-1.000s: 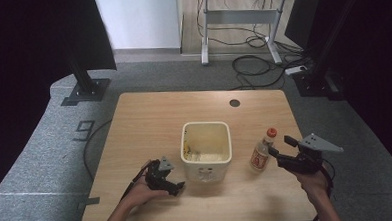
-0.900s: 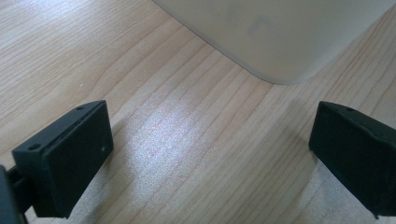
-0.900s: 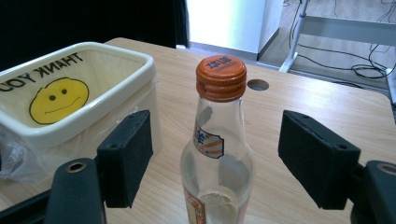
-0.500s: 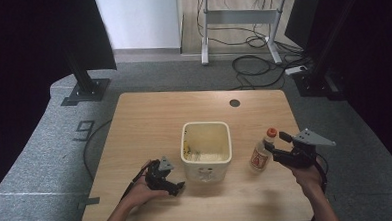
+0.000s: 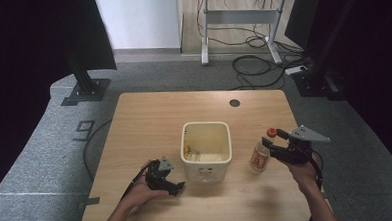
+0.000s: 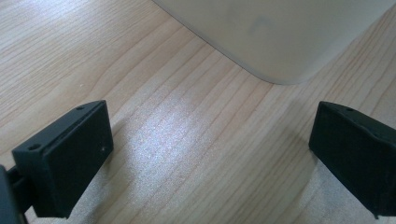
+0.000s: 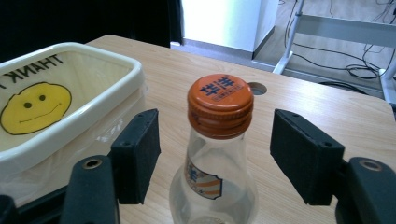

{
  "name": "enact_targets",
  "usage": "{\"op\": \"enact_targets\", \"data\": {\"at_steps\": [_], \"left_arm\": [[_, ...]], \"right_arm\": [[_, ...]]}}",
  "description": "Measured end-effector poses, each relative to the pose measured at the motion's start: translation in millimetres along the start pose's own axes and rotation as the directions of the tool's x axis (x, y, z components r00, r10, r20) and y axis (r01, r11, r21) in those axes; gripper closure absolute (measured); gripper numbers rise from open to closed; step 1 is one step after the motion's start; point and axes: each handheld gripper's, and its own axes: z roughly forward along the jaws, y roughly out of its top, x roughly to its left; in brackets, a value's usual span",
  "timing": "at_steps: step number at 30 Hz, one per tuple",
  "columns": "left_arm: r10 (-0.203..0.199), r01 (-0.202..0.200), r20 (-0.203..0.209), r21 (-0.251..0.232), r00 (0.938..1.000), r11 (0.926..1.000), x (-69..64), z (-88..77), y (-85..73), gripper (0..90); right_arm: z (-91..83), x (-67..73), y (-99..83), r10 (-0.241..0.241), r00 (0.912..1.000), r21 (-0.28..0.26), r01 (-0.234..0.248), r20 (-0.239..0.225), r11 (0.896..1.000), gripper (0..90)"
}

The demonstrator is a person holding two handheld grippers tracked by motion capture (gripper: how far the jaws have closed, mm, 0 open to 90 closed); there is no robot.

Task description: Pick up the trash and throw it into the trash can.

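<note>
1. Jaws of the right gripper [image 5: 272,141] flank the bottle [image 5: 259,157] at the bin's [image 5: 206,128] three o'clock; they have just been closing.
2. Left gripper [image 6: 210,154] gapes, released, over bare table [image 6: 154,93].
3. Right gripper view: pads [image 7: 140,154] not yet touching the bottle's neck; gripping and lifting remain.

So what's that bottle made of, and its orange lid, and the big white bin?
The bottle looks like clear glass or hard plastic: you see the table through it. Its orange cap seems to be painted metal, ridged and slightly shiny. The white bin looks like smooth, glossy plastic with a thin liner bag inside.
</note>
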Motion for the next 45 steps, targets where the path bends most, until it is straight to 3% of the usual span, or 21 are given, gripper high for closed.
{"op": "enact_targets", "data": {"at_steps": [9,14,29,45], "left_arm": [[0.000,0.000,0.000,0.000,1.0000,1.0000,0.0,0.0,0.0,0.0],[0.000,0.000,-0.001,-0.001,1.0000,1.0000,-0.1,0.2,-0.1,0.0],[0.000,0.000,0.000,-0.001,1.0000,1.0000,0.0,0.1,0.0,0.0],[0.000,0.000,-0.001,-0.001,1.0000,1.0000,0.0,0.1,0.0,0.0]], "right_arm": [[3.9,0.9,0.8,-0.013,0.9999,-0.011,0.013,0.005,1.000,41.3],[10.2,-0.9,-3.8,-0.046,0.9989,-0.018,0.045,-0.012,0.999,58.6],[6.8,-4.3,-3.9,-0.051,0.9980,-0.030,0.050,-0.038,0.998,60.3],[-18.3,7.2,16.5,-0.061,0.9960,-0.145,0.051,-0.065,0.988,60.7]]}}
